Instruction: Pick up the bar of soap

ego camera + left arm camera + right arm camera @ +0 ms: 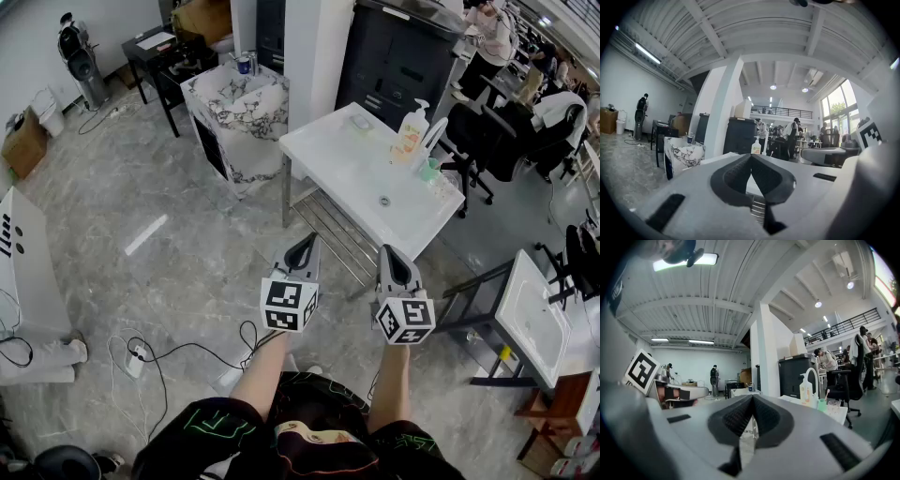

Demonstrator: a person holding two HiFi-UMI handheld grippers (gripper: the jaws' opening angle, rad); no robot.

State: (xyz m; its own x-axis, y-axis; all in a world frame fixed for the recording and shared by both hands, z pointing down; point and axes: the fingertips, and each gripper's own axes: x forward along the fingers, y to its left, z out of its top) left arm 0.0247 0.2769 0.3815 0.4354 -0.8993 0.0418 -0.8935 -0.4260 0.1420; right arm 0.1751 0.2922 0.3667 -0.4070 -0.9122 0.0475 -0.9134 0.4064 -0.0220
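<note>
Since left gripper (304, 244) and right gripper (395, 255) are clenched empty, short of the tabletop (347, 169), arriving unopened could shove the soap bar (361, 121).

Place: looks like an open-plan office doubling as a test lab, definitely not a home
Floor: grey marbled tile floor (141, 234), with a white power strip (137, 360) and black cables lying loose
Mock-ups: white rectangular washbasin on a bare metal frame (375, 183) and a marble-patterned vanity unit (239, 108), both freestanding out in the room
Office stuff: black swivel chairs (473, 141), tall dark grey cabinet (398, 52), people standing at desks (487, 37)
Overhead: white ribbed ceiling with tube lights (647, 53), plus a railed mezzanine (787, 111)
</note>
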